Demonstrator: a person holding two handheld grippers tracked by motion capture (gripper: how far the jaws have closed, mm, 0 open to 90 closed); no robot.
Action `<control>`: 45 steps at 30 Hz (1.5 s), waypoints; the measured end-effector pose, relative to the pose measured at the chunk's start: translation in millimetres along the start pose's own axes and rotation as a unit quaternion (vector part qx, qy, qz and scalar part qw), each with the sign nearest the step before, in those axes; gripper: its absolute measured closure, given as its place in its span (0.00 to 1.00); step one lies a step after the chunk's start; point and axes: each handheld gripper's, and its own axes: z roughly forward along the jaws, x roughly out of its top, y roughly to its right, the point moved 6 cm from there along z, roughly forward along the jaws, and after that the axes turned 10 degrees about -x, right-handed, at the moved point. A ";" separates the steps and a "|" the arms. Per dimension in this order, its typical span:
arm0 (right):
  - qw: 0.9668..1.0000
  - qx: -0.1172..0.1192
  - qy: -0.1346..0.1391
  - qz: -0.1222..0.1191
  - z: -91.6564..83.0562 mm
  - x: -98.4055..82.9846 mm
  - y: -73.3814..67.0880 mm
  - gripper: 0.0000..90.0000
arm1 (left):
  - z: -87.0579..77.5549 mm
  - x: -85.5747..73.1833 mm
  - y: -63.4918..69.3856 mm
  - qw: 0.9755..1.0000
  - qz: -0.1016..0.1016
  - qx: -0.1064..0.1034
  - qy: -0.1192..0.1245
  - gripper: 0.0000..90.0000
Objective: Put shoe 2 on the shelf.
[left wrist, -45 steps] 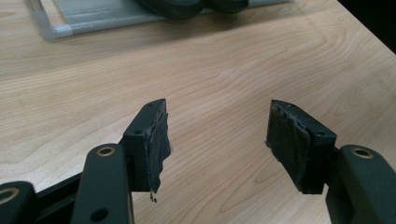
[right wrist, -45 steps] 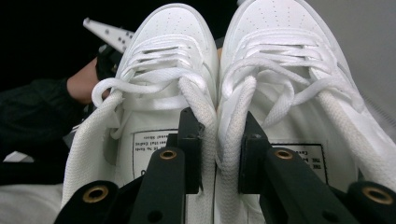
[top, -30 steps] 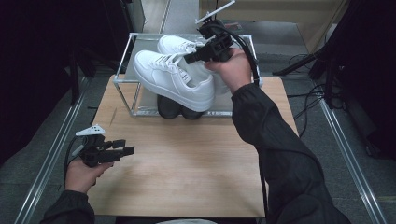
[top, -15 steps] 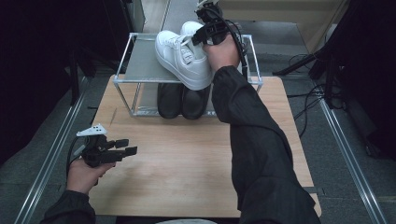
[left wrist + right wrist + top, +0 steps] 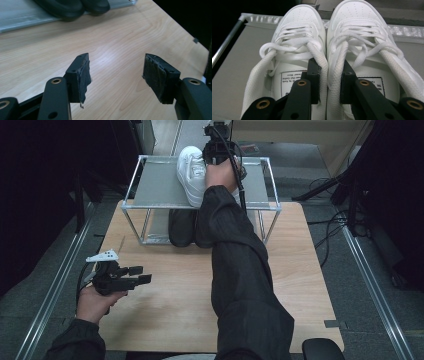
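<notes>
A pair of white sneakers (image 5: pixel 191 175) sits side by side over the grey top of a metal-framed rack (image 5: pixel 150 185), toes pointing away. My right gripper (image 5: pixel 218 150) is shut on their two inner collars, pinching them together. In the right gripper view the left shoe (image 5: pixel 297 32) and right shoe (image 5: pixel 359 25) flank the gripper (image 5: pixel 329 67). I cannot tell whether the soles touch the rack top (image 5: pixel 234 65). My left gripper (image 5: pixel 141 274) is held low over the wooden table (image 5: pixel 170 310) at the left, open with nothing between its pads (image 5: pixel 117 72).
A pair of black shoes (image 5: pixel 182 227) stands under the rack's top on the table, their toes also in the left gripper view (image 5: pixel 65 6). The right sleeve (image 5: pixel 240 270) stretches across the table's middle. Dark floor and metal rails lie on both sides.
The right gripper has carried the white sneakers back and to the right, from in front of the rack to over its top, toes turning away. The left gripper has stayed put.
</notes>
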 end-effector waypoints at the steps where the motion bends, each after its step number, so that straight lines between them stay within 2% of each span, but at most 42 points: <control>1: 1.000 -0.007 0.000 0.002 1.1 -0.5 -2.9 0.85 | -0.2 0.9 2.0 1.000 0.007 -0.002 0.002 0.43; 4: 1.000 -0.020 0.002 0.012 4.0 -4.0 -7.9 0.85 | 2.1 5.8 4.7 1.000 0.012 -0.011 0.013 0.43; 8: 0.999 -0.020 -0.001 0.042 5.7 -8.4 -11.7 0.83 | 9.0 8.6 5.4 1.000 0.019 -0.017 0.000 0.43; 11: 0.999 -0.025 0.003 0.028 4.9 -9.7 -14.9 0.82 | 13.4 11.2 6.7 0.999 0.023 -0.022 -0.002 0.43; 15: 0.999 -0.022 0.003 0.037 4.2 -11.7 -14.6 0.79 | 18.7 14.2 6.9 0.999 0.029 -0.028 -0.004 0.43; 24: 0.999 -0.012 0.007 0.039 5.3 -14.4 -12.9 0.69 | 24.6 17.9 7.1 0.999 0.036 -0.034 -0.014 0.43; 30: 1.000 -0.001 0.008 0.021 5.1 -15.3 -13.6 0.61 | 26.9 18.3 7.6 0.998 0.039 -0.035 -0.017 0.43; 36: 1.000 0.013 0.005 0.014 2.9 -15.5 -11.1 0.56 | 26.9 18.0 7.4 0.998 0.040 -0.032 -0.020 0.43; 41: 1.000 0.023 0.007 -0.011 -1.9 -16.0 -6.4 0.55 | 28.0 17.9 6.8 0.998 0.043 -0.029 -0.023 0.43; 45: 0.999 0.036 0.001 -0.015 -6.2 -16.6 -5.3 0.55 | 27.9 18.0 7.2 0.998 0.045 -0.028 -0.022 0.43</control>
